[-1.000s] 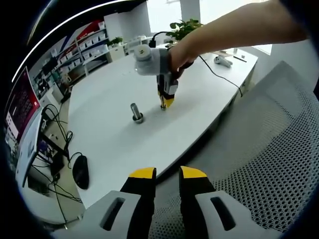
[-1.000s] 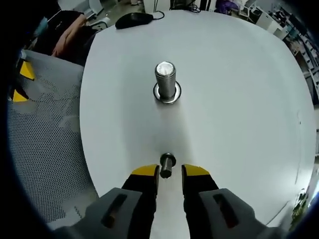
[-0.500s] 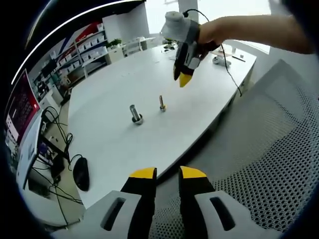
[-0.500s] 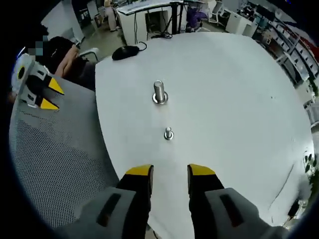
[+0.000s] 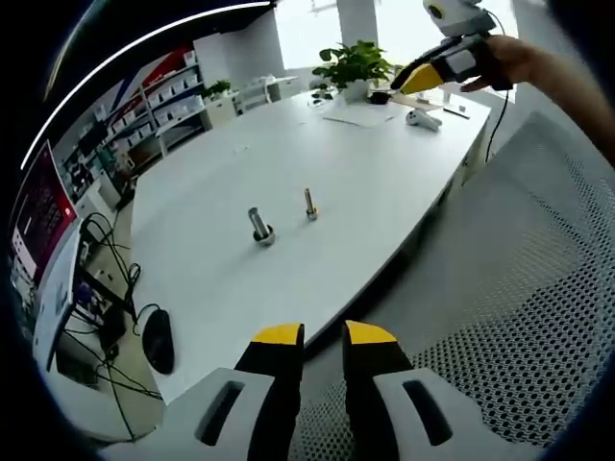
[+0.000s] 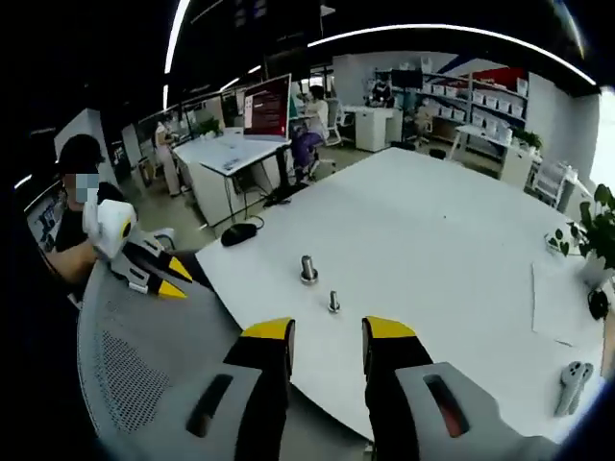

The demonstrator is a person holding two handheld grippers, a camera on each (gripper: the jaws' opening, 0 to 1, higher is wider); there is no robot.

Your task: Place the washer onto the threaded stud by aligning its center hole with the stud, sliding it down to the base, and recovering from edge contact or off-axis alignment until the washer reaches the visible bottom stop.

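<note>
white table (image 6: 461, 240) holds the threaded stud (image 6: 308, 270) with the washer piece (image 6: 333, 303) standing just beside it (apart); my left gripper (image 5: 322, 336) and right gripper (image 6: 327, 331) hang open, empty.

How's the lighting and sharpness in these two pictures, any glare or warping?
Left gripper view: the windows behind the plant are blown out white, the table edge bows from fisheye, and the stud is small but fairly sharp. Right gripper view: dim room, ceiling light strips curve into arcs, and the table reads bright.
</note>
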